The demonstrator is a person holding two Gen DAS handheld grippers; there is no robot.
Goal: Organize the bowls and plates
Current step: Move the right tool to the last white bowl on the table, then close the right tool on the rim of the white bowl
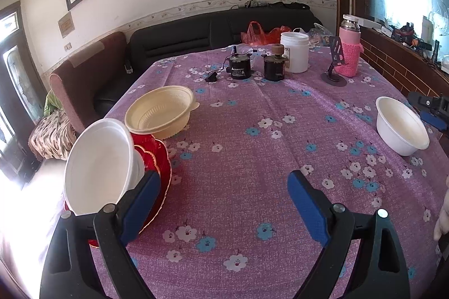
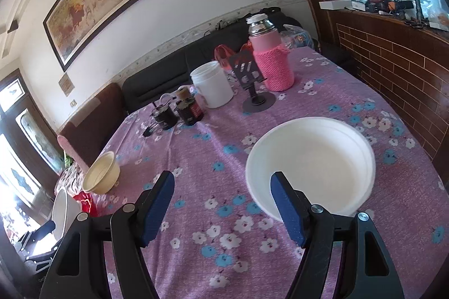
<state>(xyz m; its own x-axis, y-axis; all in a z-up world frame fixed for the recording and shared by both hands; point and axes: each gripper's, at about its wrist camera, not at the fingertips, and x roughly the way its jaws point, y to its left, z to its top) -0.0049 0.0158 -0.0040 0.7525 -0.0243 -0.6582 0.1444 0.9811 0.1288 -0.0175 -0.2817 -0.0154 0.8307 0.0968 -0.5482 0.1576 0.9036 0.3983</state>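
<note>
Bowl [image 2: 310,167] sits just beyond right claw [image 2: 223,182], gaping empty; left claw [image 1: 224,186] likewise.

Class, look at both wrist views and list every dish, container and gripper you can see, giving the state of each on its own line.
left gripper: open, holding nothing
right gripper: open, holding nothing
white bowl on the left: tilted on its side, leaning on the red plates
red plates: stacked
cream bowl: upright, empty
white bowl on the right: upright, empty
white jar: upright, no lid
pink flask: upright, capped
</note>
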